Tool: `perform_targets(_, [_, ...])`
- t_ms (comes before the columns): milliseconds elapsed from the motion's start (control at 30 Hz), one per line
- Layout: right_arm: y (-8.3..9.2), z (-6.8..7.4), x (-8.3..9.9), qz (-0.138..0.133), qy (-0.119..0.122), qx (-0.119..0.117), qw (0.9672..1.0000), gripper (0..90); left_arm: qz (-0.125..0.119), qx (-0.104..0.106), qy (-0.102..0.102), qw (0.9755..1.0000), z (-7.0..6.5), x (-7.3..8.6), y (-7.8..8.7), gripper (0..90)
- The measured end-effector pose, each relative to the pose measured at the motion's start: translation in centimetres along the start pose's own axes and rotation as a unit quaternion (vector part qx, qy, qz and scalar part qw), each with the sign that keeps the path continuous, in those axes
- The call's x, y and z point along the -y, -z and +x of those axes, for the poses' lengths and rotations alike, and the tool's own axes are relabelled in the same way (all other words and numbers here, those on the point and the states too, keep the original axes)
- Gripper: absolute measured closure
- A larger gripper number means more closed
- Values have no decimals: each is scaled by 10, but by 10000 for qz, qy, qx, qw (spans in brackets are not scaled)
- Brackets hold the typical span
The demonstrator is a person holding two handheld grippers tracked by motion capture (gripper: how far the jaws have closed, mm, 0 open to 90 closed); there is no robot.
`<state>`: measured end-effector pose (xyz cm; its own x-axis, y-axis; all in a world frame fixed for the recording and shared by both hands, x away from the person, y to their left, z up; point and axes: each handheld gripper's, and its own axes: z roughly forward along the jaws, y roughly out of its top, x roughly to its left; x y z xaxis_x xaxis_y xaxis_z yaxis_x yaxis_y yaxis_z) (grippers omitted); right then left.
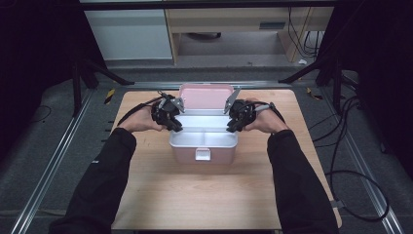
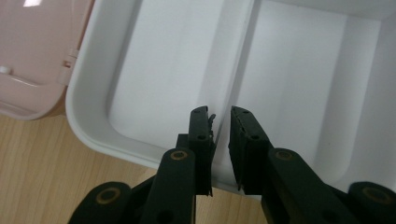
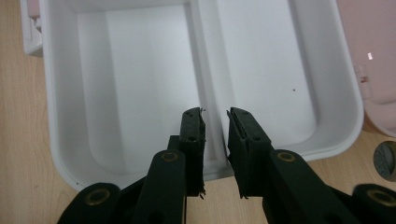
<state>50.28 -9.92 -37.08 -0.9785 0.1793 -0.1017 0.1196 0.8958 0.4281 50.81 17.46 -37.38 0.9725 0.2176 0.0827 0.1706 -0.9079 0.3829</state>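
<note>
We have brought the left claw (image 2: 219, 119) and the right claw (image 3: 214, 119) down at opposite ends of the white tray (image 1: 195, 140) seated in the open pink box (image 1: 182, 155), likely to lift it out level. Each claw straddles the tray's middle divider (image 2: 238, 56), jaws nearly together but not yet pinching it. The high view alone shows the raised lid (image 1: 204, 95) beyond both claws; the gripper views alone show the gap.
</note>
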Motion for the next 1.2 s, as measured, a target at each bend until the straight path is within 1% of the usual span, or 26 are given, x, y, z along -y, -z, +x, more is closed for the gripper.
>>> perform_targets(100, [-2, 0, -1, 76, 113, -85, 9999, 768, 28, 12, -28, 10000, 1, 0, -2, 808])
perform_targets(200, [-2, -2, -2, 103, 149, -137, 9997, 777, 30, 51, -45, 10000, 2, 0, -2, 816])
perform_targets(233, [-2, -3, -2, 121, 171, -164, 9996, 785, 49, 62, -81, 9999, 2, -1, -2, 816])
perform_targets(267, [-2, -4, -4, 177, 136, -193, 9996, 790, 99, 57, -122, 9999, 2, -2, -2, 818])
perform_targets(300, [-4, -6, -6, 274, 194, -228, 9992, 795, 193, 35, -196, 9996, 2, -4, -2, 822])
perform_targets(333, [-5, -6, -7, 317, 209, -238, 9990, 799, 375, -2, -288, 9989, 1, -7, -3, 822])
perform_targets(400, [-7, -8, -9, 401, 240, -272, 9985, 810, 466, -28, -347, 9983, 0, -9, -4, 824])
perform_targets(467, [-9, -10, -10, 443, 239, -301, 9983, 826, 431, -18, -375, 9984, 0, -8, -4, 826])
perform_targets(600, [-14, -12, -13, 581, 236, -377, 9973, 845, 429, 38, -345, 9985, 1, -8, -4, 831])
perform_targets(633, [-14, -12, -13, 601, 246, -380, 9972, 852, 433, 44, -344, 9985, 1, -9, -4, 832])
perform_targets(733, [-14, -13, -14, 652, 175, -442, 9967, 864, 446, 79, -335, 9984, 1, -9, -4, 834])
perform_targets(767, [-15, -13, -14, 640, 214, -443, 9967, 865, 454, 89, -328, 9984, 1, -9, -4, 835])
perform_targets(800, [-15, -14, -14, 659, 198, -459, 9966, 867, 460, 94, -324, 9984, 2, -9, -4, 835])
perform_targets(933, [-15, -14, -18, 824, 199, -481, 9952, 872, 433, 161, -302, 9985, 4, -9, -3, 838])
perform_targets(1000, [-15, -15, -19, 807, 227, -482, 9953, 873, 417, 198, -276, 9986, 5, -9, -3, 840])
perform_targets(1033, [-15, -14, -19, 833, 205, -493, 9951, 874, 408, 198, -283, 9986, 5, -8, -3, 841])
perform_targets(1200, [-12, -14, -18, 754, 267, -458, 9957, 878, 387, 165, -290, 9987, 3, -9, 1, 846])
